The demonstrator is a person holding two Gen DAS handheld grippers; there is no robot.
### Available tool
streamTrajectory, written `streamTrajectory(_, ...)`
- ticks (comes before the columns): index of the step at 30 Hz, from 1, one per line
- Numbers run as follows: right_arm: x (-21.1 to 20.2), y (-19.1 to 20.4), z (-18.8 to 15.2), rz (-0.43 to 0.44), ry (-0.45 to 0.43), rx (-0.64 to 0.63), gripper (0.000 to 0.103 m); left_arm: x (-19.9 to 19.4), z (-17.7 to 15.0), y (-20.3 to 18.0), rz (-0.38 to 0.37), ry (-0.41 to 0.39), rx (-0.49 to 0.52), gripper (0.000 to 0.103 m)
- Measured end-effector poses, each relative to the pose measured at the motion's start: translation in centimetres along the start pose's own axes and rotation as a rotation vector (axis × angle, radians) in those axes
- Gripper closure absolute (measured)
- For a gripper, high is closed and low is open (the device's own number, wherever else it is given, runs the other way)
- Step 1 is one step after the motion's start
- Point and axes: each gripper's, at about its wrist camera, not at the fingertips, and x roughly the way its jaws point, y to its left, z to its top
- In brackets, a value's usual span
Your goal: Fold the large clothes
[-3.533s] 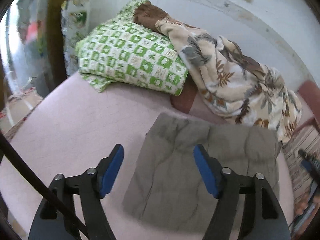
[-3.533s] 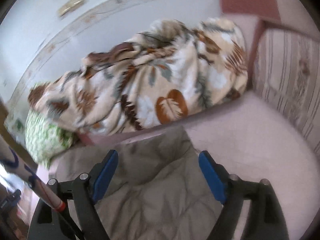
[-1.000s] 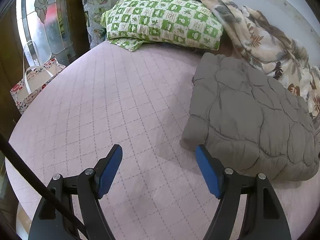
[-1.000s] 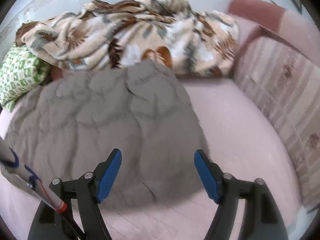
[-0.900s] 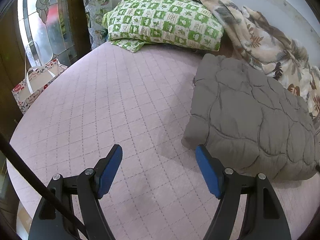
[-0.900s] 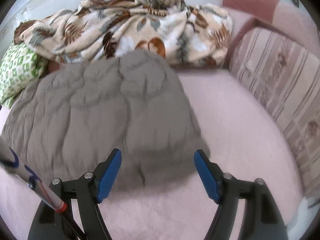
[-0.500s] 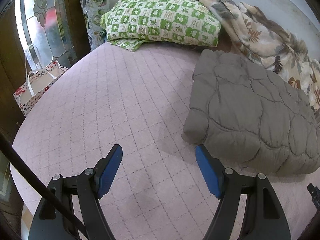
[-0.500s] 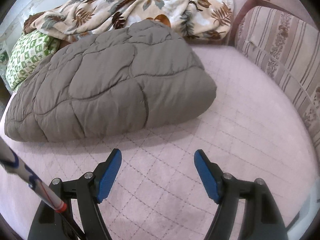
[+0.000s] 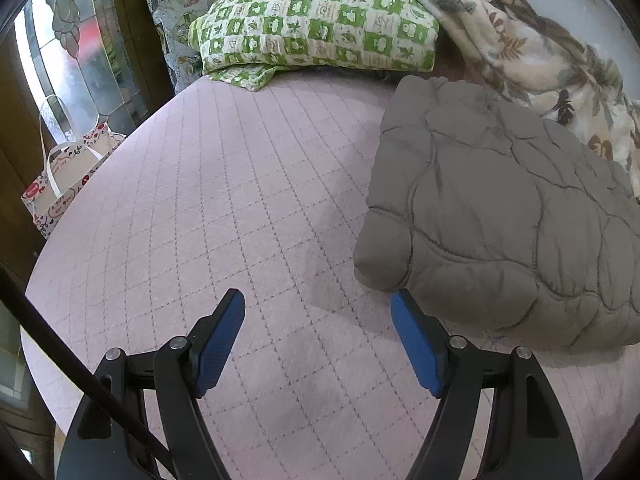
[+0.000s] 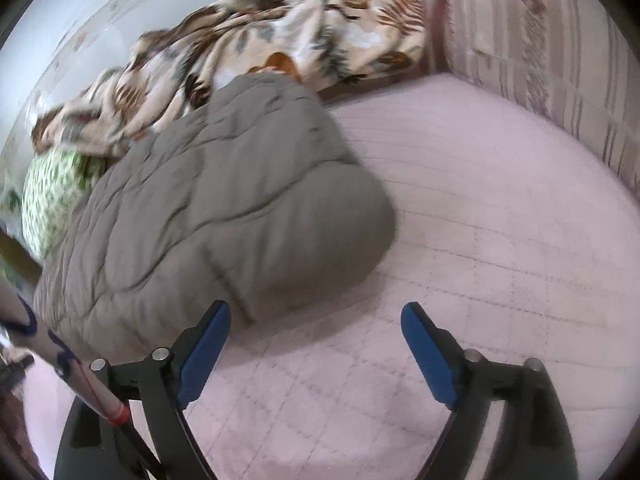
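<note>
With the left gripper point(image 9: 316, 320) holding its jaws apart and empty by the quilt point(image 9: 500, 216), which lies folded toward the bed's point(image 9: 224, 184) back edge, the right gripper point(image 10: 316, 332), jaws opening and empty, should take the near edge squarely.

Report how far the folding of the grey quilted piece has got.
Done: the grey quilted garment lies as a folded bundle on the pink bed. In hand: nothing; the left gripper is open and empty, the right gripper opening, empty. Left: apparently nothing more visible.
</note>
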Motion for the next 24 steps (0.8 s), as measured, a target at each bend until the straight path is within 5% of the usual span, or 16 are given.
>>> streamTrajectory(4, 1.3, -2.2, 0.6, 0.047, 0.034, 0.109, 0.011, 0.0, 0.9, 0.5, -0.082, -0.019, -0.047, 0.028)
streamTrajectory(9, 1.6, -3.4, 1.7, 0.111, 0.027, 0.163, 0.007, 1.4, 3.9, 2.4, -0.326, -0.042, -0.196, 0.027)
streamTrajectory(12, 2.3, -3.7, 2.2, 0.155, 0.045, 0.198, 0.005, 3.4, 4.9, 3.4, -0.4, -0.031, -0.256, 0.027)
streamTrajectory(24, 5.2, -3.5, 2.0, 0.332, 0.108, 0.318, 0.001, 12.5, 5.5, 0.4, -0.901, 0.199, -0.288, 0.016)
